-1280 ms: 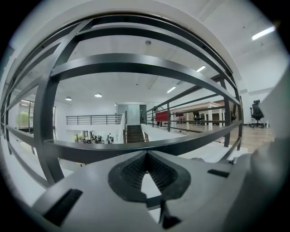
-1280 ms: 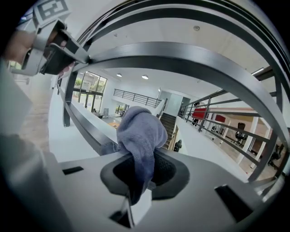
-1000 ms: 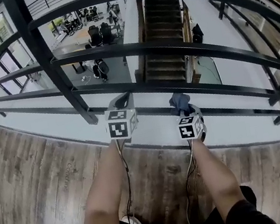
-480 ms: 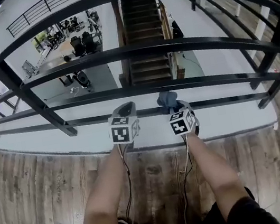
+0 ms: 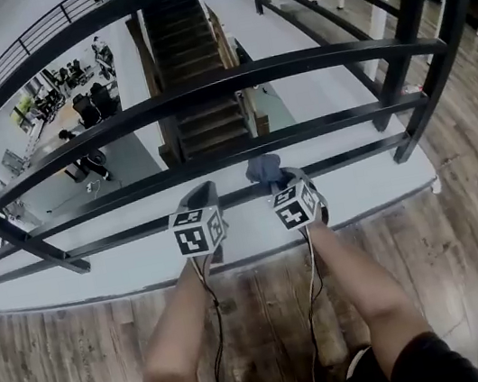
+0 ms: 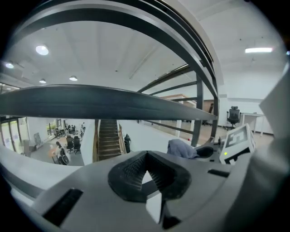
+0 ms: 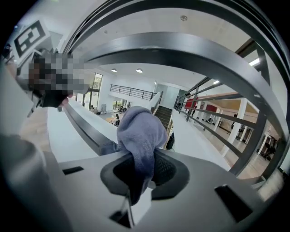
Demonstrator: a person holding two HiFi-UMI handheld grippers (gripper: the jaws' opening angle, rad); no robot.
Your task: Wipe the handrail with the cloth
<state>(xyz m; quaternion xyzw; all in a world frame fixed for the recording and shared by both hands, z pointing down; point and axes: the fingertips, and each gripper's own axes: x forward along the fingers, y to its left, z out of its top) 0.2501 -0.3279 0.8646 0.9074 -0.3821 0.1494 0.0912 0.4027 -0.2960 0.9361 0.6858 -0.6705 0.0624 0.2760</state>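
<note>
Head view: the cloth (image 5: pixel 262 169) is kept clamped in the right gripper (image 5: pixel 274 181) at the low rail (image 5: pixel 128 236) and has been carried nearer the right post (image 5: pixel 407 133) (a wiping stroke, it is judged). The left gripper (image 5: pixel 204 190) is held closed on nothing, just left.

an office mezzanine: black railing (image 5: pixel 203 91), staircase (image 5: pixel 190 66), desk chairs (image 5: pixel 90 100) below.

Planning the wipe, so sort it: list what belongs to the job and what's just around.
Job: blue-grey cloth, clamped in right gripper; black metal handrail bars.
Around: shut, empty left gripper; dark staircase below; wooden plank floor.
</note>
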